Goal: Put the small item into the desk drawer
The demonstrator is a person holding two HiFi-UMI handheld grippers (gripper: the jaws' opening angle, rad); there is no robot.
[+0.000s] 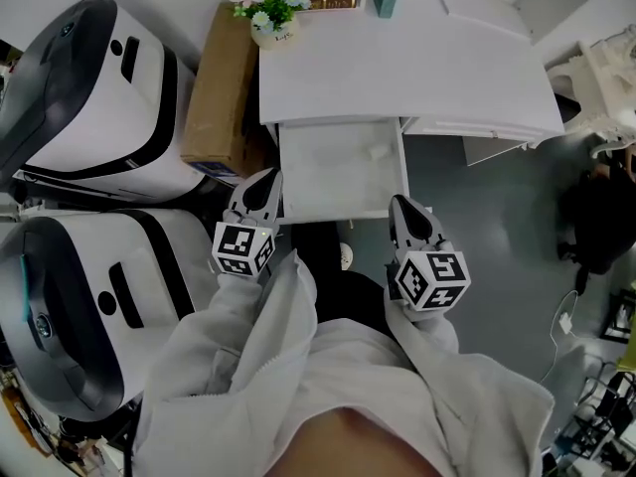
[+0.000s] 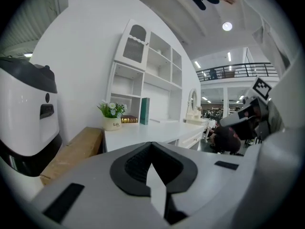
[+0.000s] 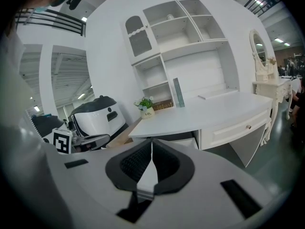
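Both grippers had their jaws pressed together on nothing, the left gripper (image 1: 268, 179) and the right gripper (image 1: 398, 205) hovering at the near corners of the open drawer (image 1: 303, 172) under the white tabletop (image 1: 397, 68). A faint, pale small item (image 1: 378, 152) seemed to lie inside the drawer, toward its right side.

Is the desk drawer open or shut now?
Open: the drawer sticks out from under the desk top, with its pale inside showing from above.
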